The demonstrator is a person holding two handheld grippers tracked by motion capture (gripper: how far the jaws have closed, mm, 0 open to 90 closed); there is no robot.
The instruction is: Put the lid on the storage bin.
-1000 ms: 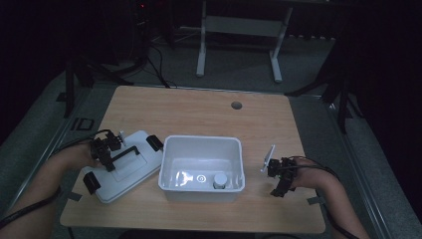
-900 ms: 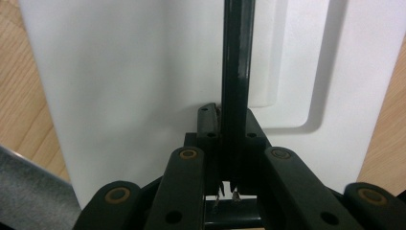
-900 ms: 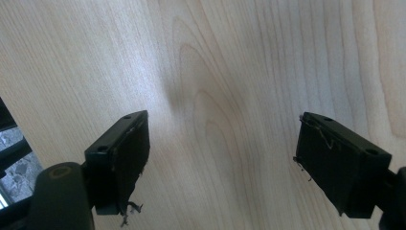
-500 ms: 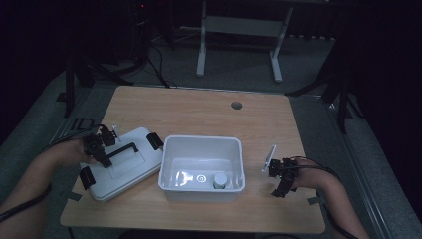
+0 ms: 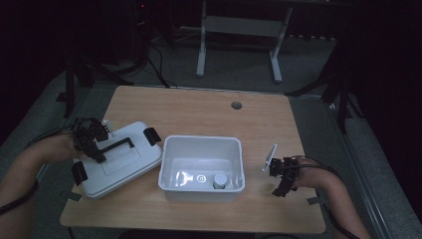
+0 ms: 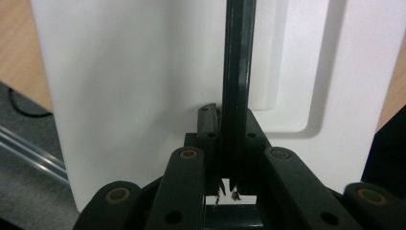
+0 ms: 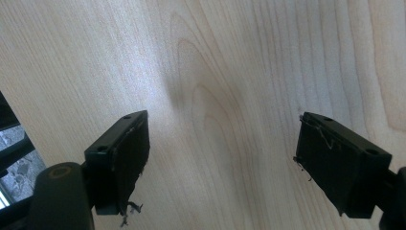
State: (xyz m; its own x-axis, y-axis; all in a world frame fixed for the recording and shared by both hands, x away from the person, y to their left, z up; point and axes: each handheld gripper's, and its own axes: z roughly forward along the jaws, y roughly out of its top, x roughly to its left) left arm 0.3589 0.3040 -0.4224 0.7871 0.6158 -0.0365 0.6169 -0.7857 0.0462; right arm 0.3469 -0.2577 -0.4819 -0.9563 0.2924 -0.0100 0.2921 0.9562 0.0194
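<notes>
Left gripper (image 5: 92, 144) jaws clamped on lid handle (image 5: 115, 146); right gripper (image 5: 281, 174) jaws open over table (image 5: 199, 107).

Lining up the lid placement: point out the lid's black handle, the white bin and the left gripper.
black handle (image 5: 117, 146), high view, middle of its bar.
white bin (image 5: 201, 139), high view, far rim.
left gripper (image 6: 229, 143), left gripper view, jaws shut on the black handle.

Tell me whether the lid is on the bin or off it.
Off. The lid lies left of the open bin, its near side on the table, with the left gripper shut on its black handle.
</notes>
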